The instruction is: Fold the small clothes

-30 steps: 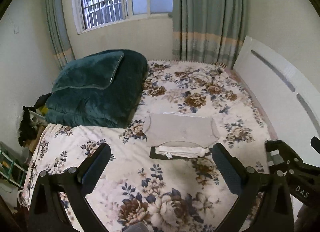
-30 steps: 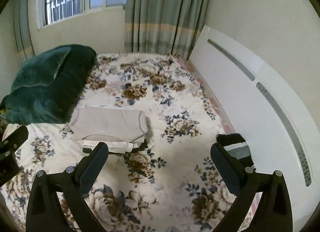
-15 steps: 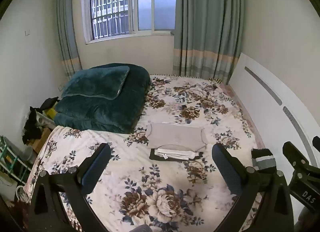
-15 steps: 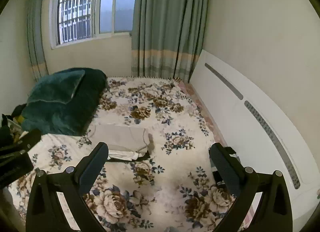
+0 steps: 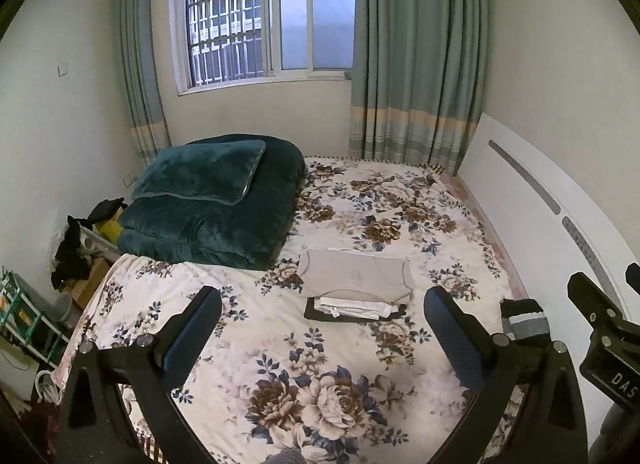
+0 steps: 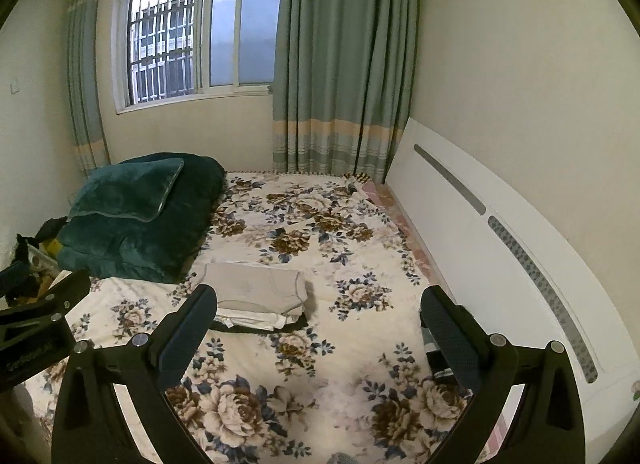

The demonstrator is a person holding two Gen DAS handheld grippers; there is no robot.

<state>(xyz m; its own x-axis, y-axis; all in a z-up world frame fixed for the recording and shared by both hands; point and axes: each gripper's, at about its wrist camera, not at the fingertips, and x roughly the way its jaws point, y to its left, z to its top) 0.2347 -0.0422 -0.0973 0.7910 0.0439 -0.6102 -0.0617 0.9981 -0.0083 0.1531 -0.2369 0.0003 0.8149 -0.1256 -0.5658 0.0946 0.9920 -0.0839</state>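
Note:
A stack of folded small clothes lies mid-bed: a beige garment on top, white ones under it, a dark one at the bottom. It also shows in the right wrist view. A dark striped folded item lies near the bed's right edge, partly hidden behind the right finger in the right wrist view. My left gripper is open and empty, held back above the near part of the bed. My right gripper is open and empty too.
The floral bedspread covers the bed. A folded dark green quilt with a pillow lies at the far left. A white headboard runs along the right. Clutter and a rack stand left of the bed. Curtains and a window are behind.
Both grippers have pulled back and up from the bed, so the clothes stack looks smaller and farther away. The jaws stayed open and empty.

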